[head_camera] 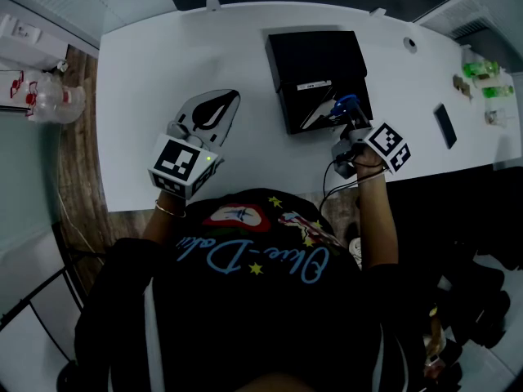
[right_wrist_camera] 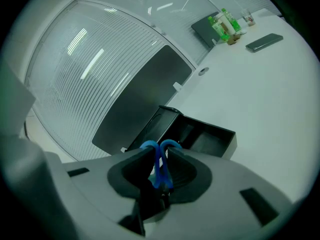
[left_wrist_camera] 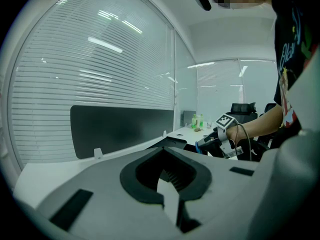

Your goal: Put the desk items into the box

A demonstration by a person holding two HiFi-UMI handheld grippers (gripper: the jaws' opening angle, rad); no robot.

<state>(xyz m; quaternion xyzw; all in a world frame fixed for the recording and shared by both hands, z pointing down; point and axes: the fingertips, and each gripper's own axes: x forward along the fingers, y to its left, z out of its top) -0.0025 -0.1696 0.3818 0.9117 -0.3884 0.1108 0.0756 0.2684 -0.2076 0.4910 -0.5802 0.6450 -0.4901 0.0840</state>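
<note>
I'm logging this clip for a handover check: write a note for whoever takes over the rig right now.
Left gripper: open and empty, over the white desk to the left of the box.
Right gripper: shut on a blue looped item, at the near right corner of the open black box.
Done: the blue item is picked up. What is already in the box can't be made out.
Left: release it into the box. After that, probably the dark phone and the green bottles at the desk's right end.
</note>
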